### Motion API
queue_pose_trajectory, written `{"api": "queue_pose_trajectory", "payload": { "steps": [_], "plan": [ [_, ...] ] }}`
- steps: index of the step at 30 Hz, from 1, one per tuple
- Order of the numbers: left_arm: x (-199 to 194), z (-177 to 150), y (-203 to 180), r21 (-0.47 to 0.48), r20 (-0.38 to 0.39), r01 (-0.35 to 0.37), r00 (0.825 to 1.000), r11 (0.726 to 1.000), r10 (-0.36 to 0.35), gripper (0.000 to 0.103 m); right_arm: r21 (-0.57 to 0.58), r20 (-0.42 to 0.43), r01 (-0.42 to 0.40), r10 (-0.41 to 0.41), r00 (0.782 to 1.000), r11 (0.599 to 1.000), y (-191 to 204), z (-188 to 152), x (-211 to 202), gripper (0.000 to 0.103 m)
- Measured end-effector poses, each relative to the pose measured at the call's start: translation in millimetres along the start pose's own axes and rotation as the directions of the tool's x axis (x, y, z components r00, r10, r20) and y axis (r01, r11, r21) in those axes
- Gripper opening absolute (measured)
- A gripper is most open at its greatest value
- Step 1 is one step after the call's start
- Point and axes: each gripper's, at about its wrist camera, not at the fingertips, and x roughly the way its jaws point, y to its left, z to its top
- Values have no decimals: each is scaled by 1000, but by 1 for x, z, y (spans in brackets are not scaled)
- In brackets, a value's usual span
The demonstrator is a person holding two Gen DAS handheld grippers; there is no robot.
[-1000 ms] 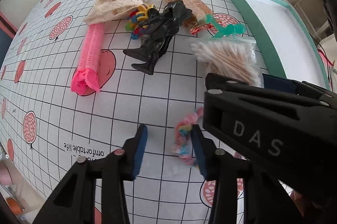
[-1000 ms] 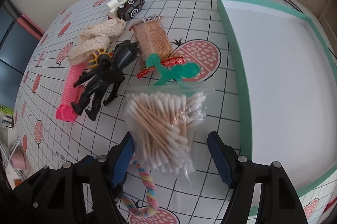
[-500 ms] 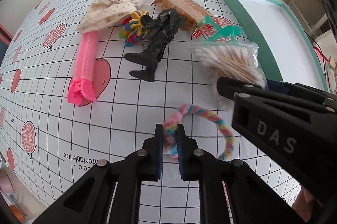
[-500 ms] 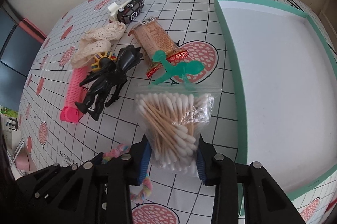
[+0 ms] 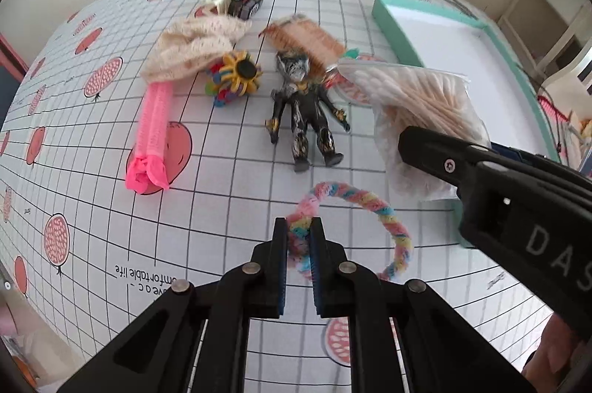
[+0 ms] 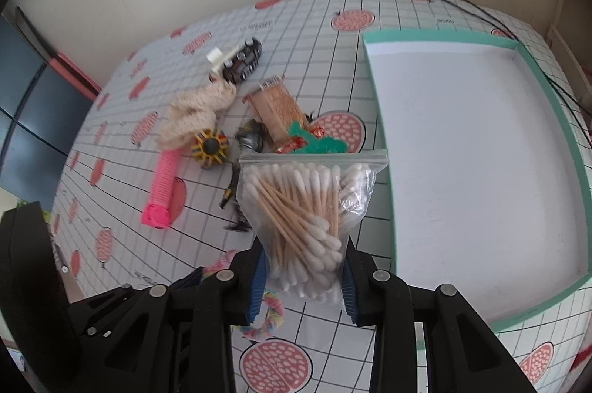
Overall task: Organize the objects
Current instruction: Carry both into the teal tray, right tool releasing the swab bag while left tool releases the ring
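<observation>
My left gripper (image 5: 298,241) is shut on one end of a pastel twisted rope ring (image 5: 373,204), held above the gridded tablecloth. My right gripper (image 6: 303,276) is shut on a clear zip bag of cotton swabs (image 6: 309,204), lifted off the table; the same bag (image 5: 418,104) shows at the right of the left wrist view. Behind it lies the black toy figure (image 5: 305,104). The teal-rimmed white tray (image 6: 481,171) stands to the right of the bag with nothing in it.
On the tablecloth lie a pink tube (image 5: 153,130), a cream lace cloth (image 5: 192,45), a yellow flower toy (image 5: 236,75), a snack packet (image 6: 277,104), a green dinosaur (image 6: 314,143) and a small toy car (image 6: 242,60). Table edge runs along the left.
Both grippers were open a second ago, then shut, the left on the rope ring and the right on the swab bag. Both objects have since risen off the table.
</observation>
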Motion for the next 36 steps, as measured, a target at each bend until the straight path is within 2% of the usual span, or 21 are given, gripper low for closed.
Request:
{"api": "queue_pose_trajectory", "payload": {
  "steps": [1, 3, 8, 12, 18, 21, 24, 26, 29, 34, 36],
  "plan": [
    [-3, 2, -2, -6, 7, 5, 1000, 1000, -5, 11, 4, 13, -4, 4, 1000, 1000, -2, 0, -6, 36],
    [-16, -24, -12, -18, 24, 15, 1000, 1000, -14, 11, 13, 40, -13, 12, 999, 1000, -6, 1, -16, 36],
    [-6, -22, -16, -13, 75, 12, 997, 1000, -11, 11, 46, 106, -26, 21, 994, 999, -27, 2, -40, 36],
    [-17, -20, -26, -18, 114, 34, 993, 999, -32, 11, 84, 161, -19, 6, 987, 996, -52, 1, -58, 36],
    [-26, -3, -52, 38, 183, 72, 980, 997, -78, 11, 172, 214, 27, -64, 975, 985, -93, 4, -72, 36],
    [-29, 7, -65, 65, 221, 49, 973, 997, -62, 11, 229, 233, 8, -63, 970, 973, -113, 4, -75, 36],
    [-30, 19, -70, 56, 224, 97, 969, 994, -107, 11, 251, 245, 39, -102, 964, 967, -129, 6, -75, 36],
    [-29, 29, -75, 63, 243, 72, 966, 995, -85, 11, 255, 245, 76, -140, 959, 964, -138, 8, -74, 36],
    [-22, 44, -86, 94, 276, 48, 958, 994, -72, 11, 284, 258, 80, -156, 954, 955, -155, 9, -74, 36],
    [3, 62, -99, 81, 245, 91, 964, 993, -109, 11, 314, 269, 119, -209, 940, 942, -179, 11, -71, 36],
    [10, 66, -108, 103, 241, 82, 965, 991, -105, 11, 323, 273, 123, -217, 937, 938, -185, 13, -69, 36]
  ]
}}
